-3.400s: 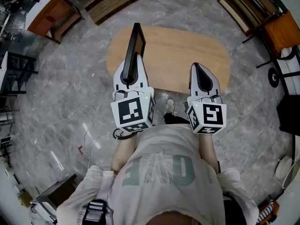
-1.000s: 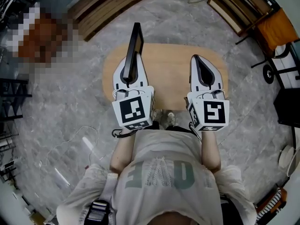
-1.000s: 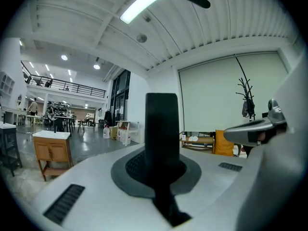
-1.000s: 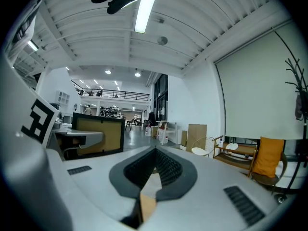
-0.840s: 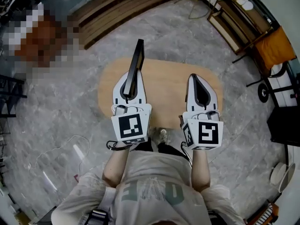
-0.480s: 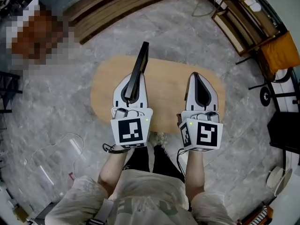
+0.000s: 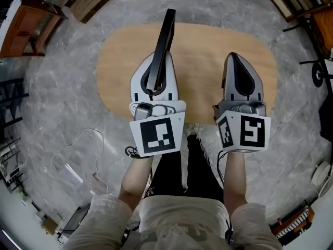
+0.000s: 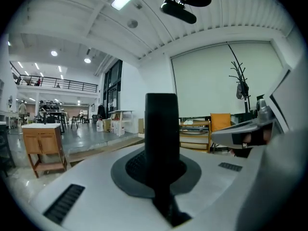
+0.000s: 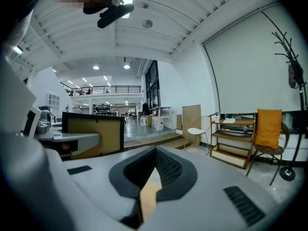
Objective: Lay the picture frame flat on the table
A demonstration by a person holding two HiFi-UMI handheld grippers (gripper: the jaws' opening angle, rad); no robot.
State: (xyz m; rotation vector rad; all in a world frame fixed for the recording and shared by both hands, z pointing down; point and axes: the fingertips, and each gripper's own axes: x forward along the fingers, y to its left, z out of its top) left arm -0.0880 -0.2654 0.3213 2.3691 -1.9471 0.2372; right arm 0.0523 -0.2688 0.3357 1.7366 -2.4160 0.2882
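Note:
The picture frame (image 7: 165,40) is black and seen edge-on, standing upright above the oval wooden table (image 7: 203,46). My left gripper (image 7: 159,59) is shut on its lower edge. In the left gripper view the frame (image 8: 162,134) rises as a dark bar straight out of the closed jaws. The right gripper view shows the frame's tan face with its black border (image 9: 94,134) at the left. My right gripper (image 7: 237,57) hovers over the table's right half, shut, nothing in it; a sliver of table shows behind its pads (image 9: 166,170).
A wooden cabinet (image 7: 23,22) stands on the marble floor at the far left, and a cable (image 7: 78,145) lies on the floor nearer me. A chair with an orange cushion (image 9: 268,129) and a low shelf (image 9: 236,146) stand beyond the table.
The table now sits larger and closer under both grippers, which reach further over it. The frame stays upright in the left gripper. The right gripper stays shut.

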